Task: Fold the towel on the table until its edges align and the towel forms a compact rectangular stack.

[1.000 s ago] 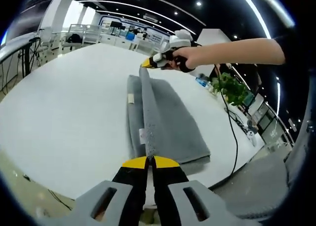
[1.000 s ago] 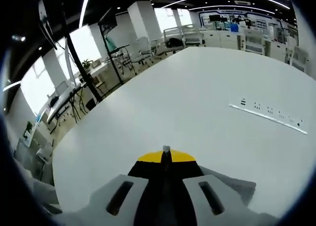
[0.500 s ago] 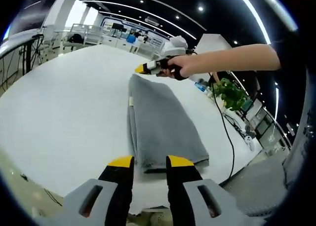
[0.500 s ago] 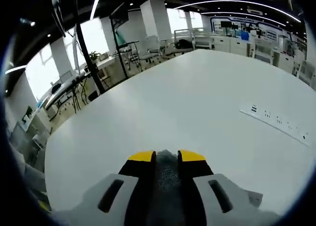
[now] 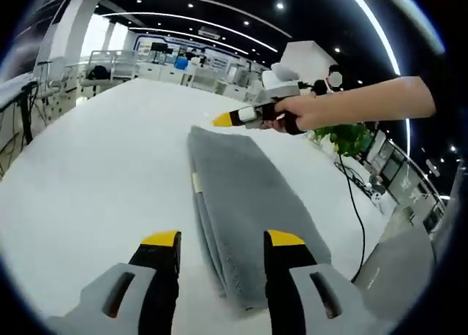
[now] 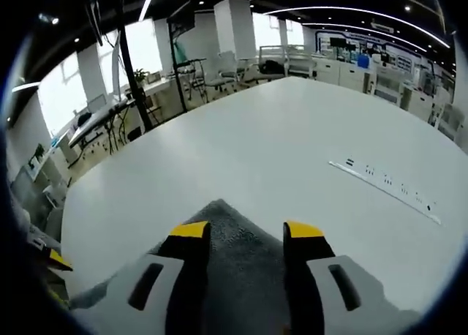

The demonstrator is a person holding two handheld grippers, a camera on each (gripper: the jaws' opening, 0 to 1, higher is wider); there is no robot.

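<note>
A grey towel (image 5: 238, 196) lies folded into a long narrow stack on the white table (image 5: 95, 152). In the left gripper view my left gripper (image 5: 222, 239) stands open above the towel's near end, nothing between its jaws. A small tag (image 5: 195, 183) shows on the towel's left edge. At the far end my right gripper (image 5: 223, 120) hangs just above the towel, held by a person's hand (image 5: 307, 114). In the right gripper view my right gripper (image 6: 246, 230) is open over the towel's corner (image 6: 232, 236).
A white strip with small marks (image 6: 384, 190) lies on the table to the right in the right gripper view. A green plant (image 5: 351, 137) and a black cable (image 5: 358, 203) sit beyond the table's right edge. Desks and chairs (image 6: 197, 75) stand behind the table.
Both grippers have opened and let the towel drop flat onto the stack. The left gripper view has shifted closer over the near end; the right gripper has lifted a little off the far end.
</note>
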